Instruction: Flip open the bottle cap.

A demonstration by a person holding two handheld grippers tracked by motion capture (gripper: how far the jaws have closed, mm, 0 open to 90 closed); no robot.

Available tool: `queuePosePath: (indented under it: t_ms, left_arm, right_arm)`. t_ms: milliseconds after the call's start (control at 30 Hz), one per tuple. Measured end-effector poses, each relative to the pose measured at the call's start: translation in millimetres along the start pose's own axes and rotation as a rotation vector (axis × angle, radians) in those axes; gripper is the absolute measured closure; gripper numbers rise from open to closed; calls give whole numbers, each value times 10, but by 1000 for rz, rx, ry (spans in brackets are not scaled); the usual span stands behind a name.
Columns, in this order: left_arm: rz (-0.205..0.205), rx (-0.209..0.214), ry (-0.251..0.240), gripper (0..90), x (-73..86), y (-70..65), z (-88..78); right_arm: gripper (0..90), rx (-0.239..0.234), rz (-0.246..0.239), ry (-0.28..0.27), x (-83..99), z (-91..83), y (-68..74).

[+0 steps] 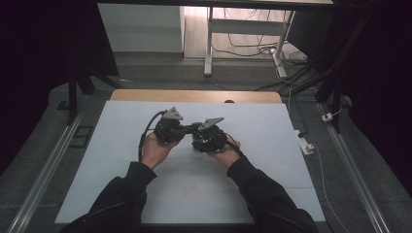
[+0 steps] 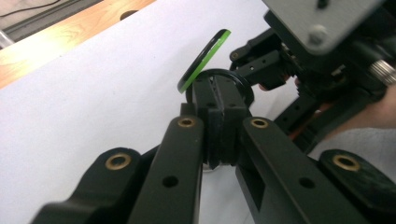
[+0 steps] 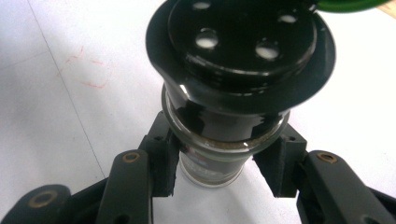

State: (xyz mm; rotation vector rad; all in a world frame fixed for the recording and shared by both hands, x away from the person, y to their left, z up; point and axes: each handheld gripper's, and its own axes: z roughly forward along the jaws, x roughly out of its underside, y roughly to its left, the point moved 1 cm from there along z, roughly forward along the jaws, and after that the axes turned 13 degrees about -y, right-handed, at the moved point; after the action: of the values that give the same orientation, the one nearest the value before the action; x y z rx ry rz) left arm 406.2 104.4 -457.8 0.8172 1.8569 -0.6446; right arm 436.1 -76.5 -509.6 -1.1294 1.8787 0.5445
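We are holding a small glass shaker jar (image 3: pixel 210 163) with a black perforated top and a green-edged flip lid (image 2: pixel 204 59), already flipped open, above the white table (image 1: pixel 121 145). The right gripper (image 3: pixel 217 161) is clamping the jar's neck; the left gripper (image 2: pixel 219 135) is closed near the cap, its contents unclear. We are judging pouring as pending.

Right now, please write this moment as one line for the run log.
left claw: shut on cap rim | right claw: shut on shaker jar | green flip lid: open | sifter holes: exposed | table: white
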Motion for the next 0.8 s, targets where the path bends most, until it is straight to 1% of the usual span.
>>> queuePosePath:
  t_ms: [100, 233, 300, 367, 500, 567, 600, 633, 667, 700, 800]
  left_arm:
    - [1, -8, 6, 887, -13, 15, 33]
    - [-1, -36, 20, 887, -24, 67, 67]
    - [-15, -37, 17, 886, -20, 99, 75]
    - [-18, -36, 15, 887, -16, 112, 71]
    - [-8, -28, 20, 885, -12, 94, 46]
    - [-6, -18, 17, 855, -16, 77, 20]
    - [-8, -14, 16, 855, -17, 68, 6]
    - [-5, -9, 19, 830, -18, 59, -11]
    - [-2, -4, 20, 830, -18, 47, -32]
    - [1, -2, 23, 793, -18, 40, -43]
    - [-2, 8, 20, 741, -9, 18, -96]
  right_arm:
    - [532, 2, -7, 2, -1, 0, 4]
    - [532, 0, -17, -2, 0, 0, 4]
    - [532, -1, -16, -4, 2, 1, 2]
    - [532, -4, -9, -7, 6, 1, -5]
    - [531, -8, -8, -11, 10, 1, -15]
    - [529, -8, -8, -12, 11, 2, -16]
    - [529, -8, -8, -12, 11, 2, -16]
    - [528, -9, -3, -13, 13, 1, -16]
    - [528, -9, -3, -13, 13, 1, -16]
    - [528, -9, -4, -12, 13, 0, -16]
    - [521, -7, -2, -11, 13, 3, -14]
